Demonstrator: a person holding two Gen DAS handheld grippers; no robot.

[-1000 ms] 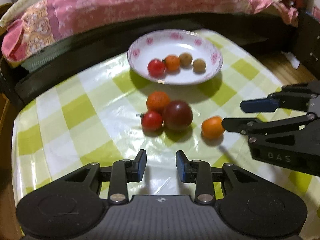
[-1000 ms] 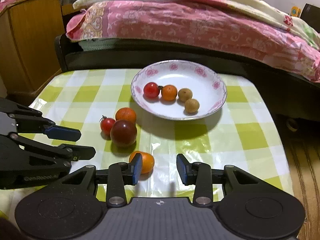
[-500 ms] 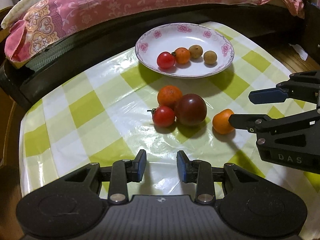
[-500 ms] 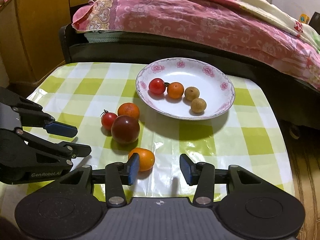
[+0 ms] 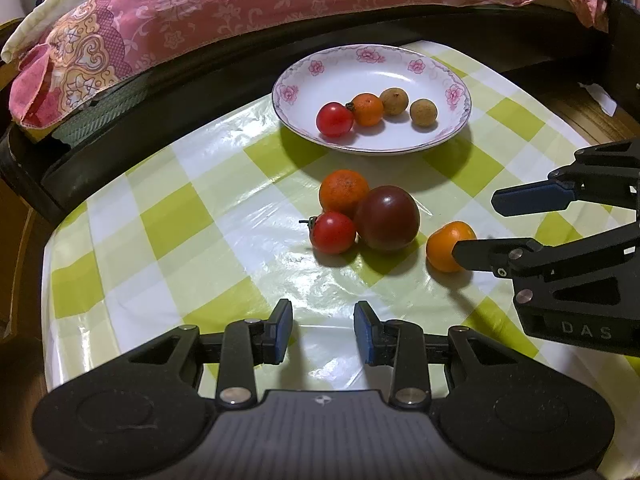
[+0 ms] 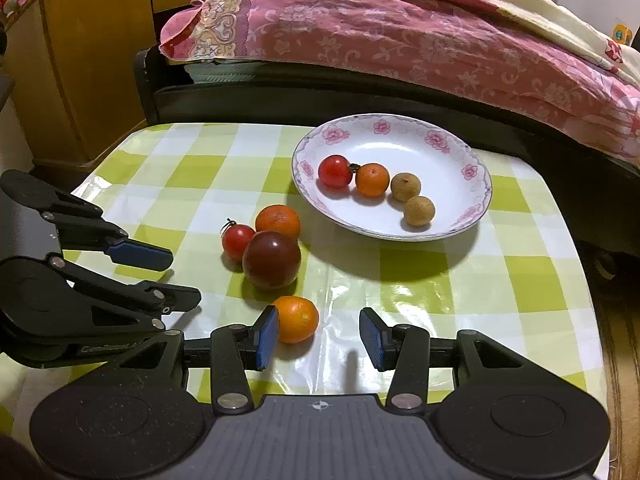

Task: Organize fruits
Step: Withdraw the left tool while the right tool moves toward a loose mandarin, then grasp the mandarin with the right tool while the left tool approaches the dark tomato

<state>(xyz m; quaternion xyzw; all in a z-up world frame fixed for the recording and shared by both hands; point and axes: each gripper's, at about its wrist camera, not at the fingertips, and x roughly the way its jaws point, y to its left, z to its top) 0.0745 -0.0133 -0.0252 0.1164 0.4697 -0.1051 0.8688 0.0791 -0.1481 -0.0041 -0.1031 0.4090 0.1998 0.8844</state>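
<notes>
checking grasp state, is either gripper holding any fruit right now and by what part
Nothing is held. The right gripper is open beside the small orange fruit on the table; the left gripper is open, with nothing between its fingers.

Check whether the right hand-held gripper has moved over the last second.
Yes. The right hand-held gripper has closed in on the lone orange fruit, which now sits against its left finger.

Home bedroom: bed with pink floral quilt (image 6: 400,40), wooden cabinet (image 6: 80,68), checked tablecloth (image 6: 440,280).

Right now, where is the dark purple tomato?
The dark purple tomato sits on the checked tablecloth, touching the red cherry tomato and an orange, near the plate.
</notes>
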